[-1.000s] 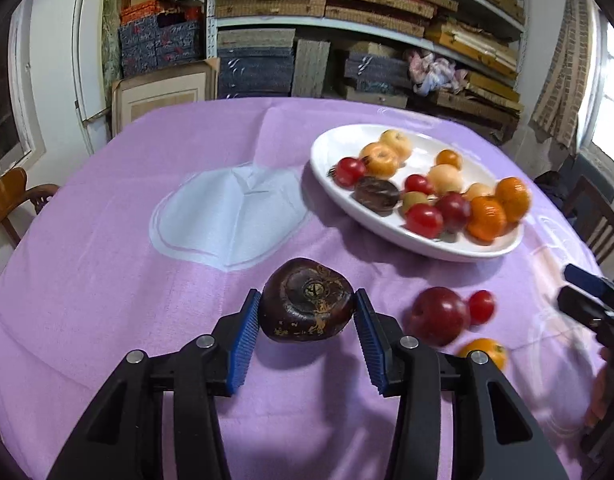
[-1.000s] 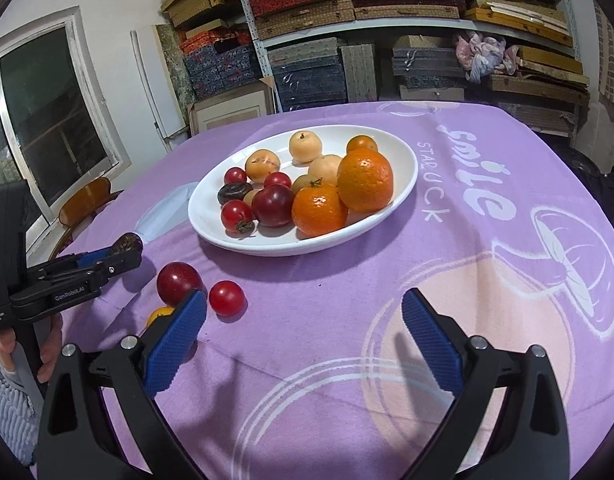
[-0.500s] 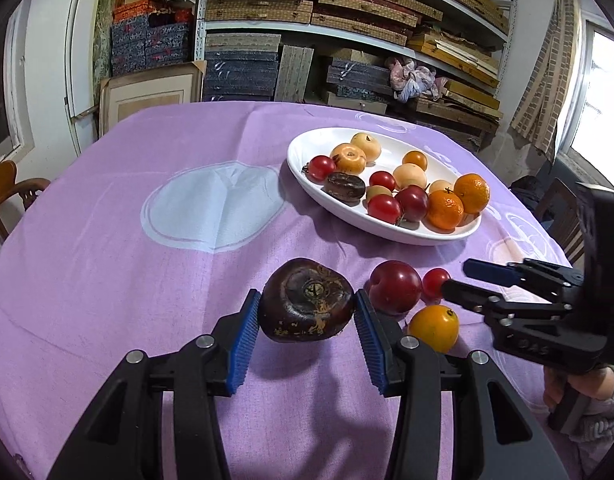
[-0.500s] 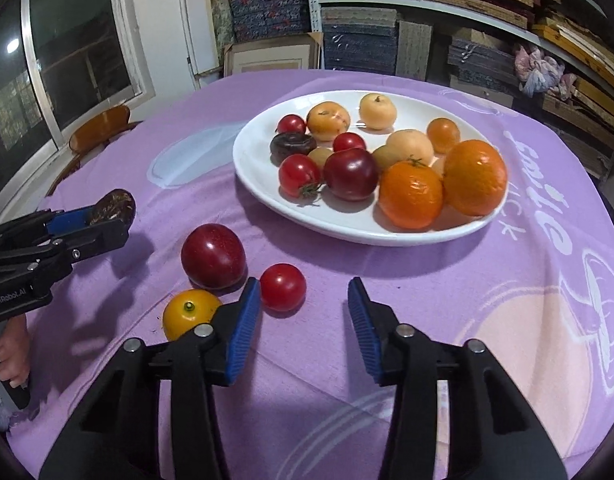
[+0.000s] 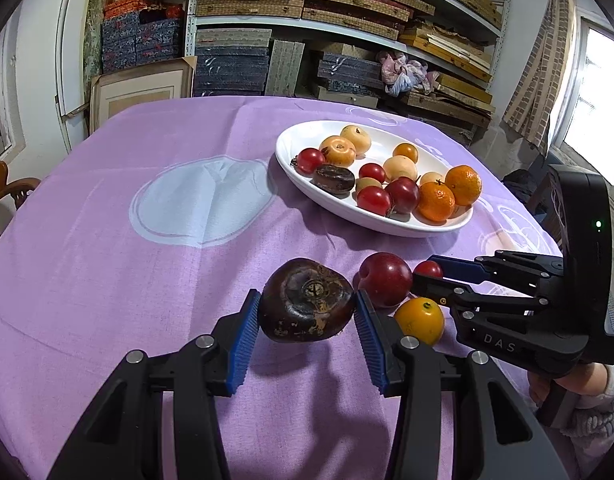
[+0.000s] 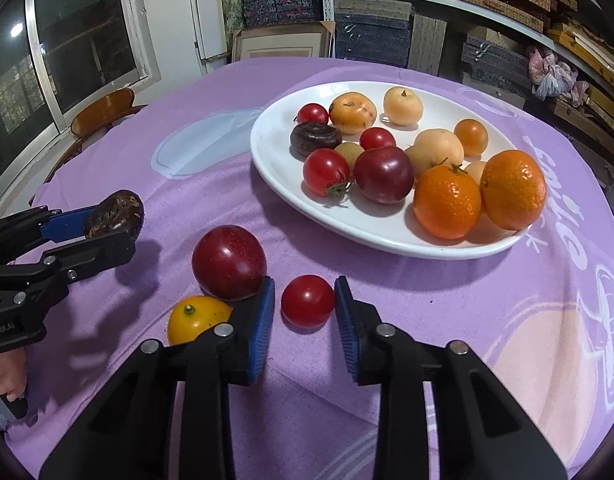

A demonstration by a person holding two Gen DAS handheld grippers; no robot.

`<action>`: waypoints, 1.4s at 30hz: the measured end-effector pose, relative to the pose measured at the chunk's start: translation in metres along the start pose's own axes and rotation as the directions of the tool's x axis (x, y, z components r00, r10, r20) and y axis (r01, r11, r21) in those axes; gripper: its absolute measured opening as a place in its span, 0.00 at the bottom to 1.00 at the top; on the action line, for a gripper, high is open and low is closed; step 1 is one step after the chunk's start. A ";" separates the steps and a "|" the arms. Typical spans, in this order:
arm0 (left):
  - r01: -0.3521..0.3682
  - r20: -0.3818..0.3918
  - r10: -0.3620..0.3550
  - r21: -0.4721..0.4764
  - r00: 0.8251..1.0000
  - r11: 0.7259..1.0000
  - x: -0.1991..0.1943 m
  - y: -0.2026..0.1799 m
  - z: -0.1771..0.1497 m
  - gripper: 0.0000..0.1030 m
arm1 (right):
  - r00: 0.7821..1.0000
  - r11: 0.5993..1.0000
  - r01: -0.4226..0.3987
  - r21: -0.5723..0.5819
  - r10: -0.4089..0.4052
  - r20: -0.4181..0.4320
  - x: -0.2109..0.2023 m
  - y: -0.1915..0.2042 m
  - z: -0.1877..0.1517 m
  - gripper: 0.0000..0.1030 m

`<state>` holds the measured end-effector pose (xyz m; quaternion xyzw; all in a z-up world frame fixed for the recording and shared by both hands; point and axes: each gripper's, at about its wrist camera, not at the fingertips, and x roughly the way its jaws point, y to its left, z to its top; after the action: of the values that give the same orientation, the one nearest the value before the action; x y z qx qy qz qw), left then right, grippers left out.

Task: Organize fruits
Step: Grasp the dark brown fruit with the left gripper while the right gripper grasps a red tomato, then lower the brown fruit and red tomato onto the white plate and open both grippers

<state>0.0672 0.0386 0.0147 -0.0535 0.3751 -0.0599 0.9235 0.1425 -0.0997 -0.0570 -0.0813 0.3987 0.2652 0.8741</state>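
**Three fruits loose, one held in the air, the rest on the plate**

Two grippers are over the purple-clothed counter (image 5: 107,260). The left gripper (image 5: 307,314) has its jaws pinching one dark brown fruit (image 5: 307,300), held clear of the cloth.

The right gripper (image 6: 305,304) has just been closing its jaws, and they now pinch one small red tomato (image 6: 307,301) that sits on the cloth.

Beside that tomato lie two more loose fruits: one large dark red plum (image 6: 229,262) and one yellow-orange fruit (image 6: 195,318), close together and near the rim of the plate.

The one white oval plate (image 6: 275,168) carries three small red tomatoes, two mandarins, one dark plum and one dark brown fruit. It also has a handful of pale and orange-yellow fruits, some of them half hidden, so I cannot count those.
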 end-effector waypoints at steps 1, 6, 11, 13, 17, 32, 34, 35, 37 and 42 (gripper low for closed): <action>-0.001 -0.003 0.001 0.001 1.000 1.000 0.001 0.000 0.000 0.46 | 1.000 1.000 -0.001 0.005 0.001 -0.003 0.000 -0.001 0.000 0.25; -0.006 -0.013 0.006 -0.003 1.000 1.000 0.004 0.001 -0.001 0.46 | 1.000 1.000 0.000 0.013 0.000 -0.009 0.001 -0.002 -0.001 0.25; 0.002 -0.007 -0.002 -0.015 1.000 1.000 0.004 0.003 -0.001 0.46 | 1.000 1.000 -0.003 0.017 0.002 0.024 -0.015 -0.003 -0.015 0.24; -0.008 0.003 0.008 -0.020 1.000 1.000 0.003 0.003 0.003 0.46 | 0.999 1.000 -0.002 0.029 0.000 0.054 -0.028 -0.008 -0.019 0.24; -0.021 0.010 0.021 -0.005 1.000 1.000 0.005 -0.004 0.025 0.46 | 0.990 0.998 0.033 0.060 -0.041 0.134 -0.060 -0.027 -0.004 0.24; -0.041 -0.038 0.043 0.054 0.998 0.998 0.110 -0.052 0.134 0.46 | 0.992 0.977 0.112 0.184 -0.121 0.042 0.011 -0.102 0.130 0.24; -0.027 -0.060 0.030 0.045 0.998 0.999 0.125 -0.053 0.140 0.46 | 0.992 0.976 0.120 0.179 -0.124 0.011 0.029 -0.105 0.138 0.24; -0.026 -0.064 0.029 0.046 0.998 0.999 0.130 -0.053 0.141 0.46 | 0.992 0.976 0.122 0.182 -0.124 -0.001 0.037 -0.107 0.141 0.24; -0.027 -0.074 0.030 0.052 0.997 0.998 0.140 -0.055 0.142 0.46 | 0.992 0.975 0.127 0.185 -0.123 -0.029 0.052 -0.111 0.145 0.24; -0.029 -0.090 0.034 0.053 0.995 0.998 0.154 -0.057 0.141 0.47 | 0.992 0.972 0.128 0.195 -0.122 -0.040 0.067 -0.118 0.148 0.28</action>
<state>0.2715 -0.0335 0.0180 -0.0208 0.4160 -0.0573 0.9073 0.3375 -0.1202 -0.0159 -0.0227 0.4294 0.1675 0.8871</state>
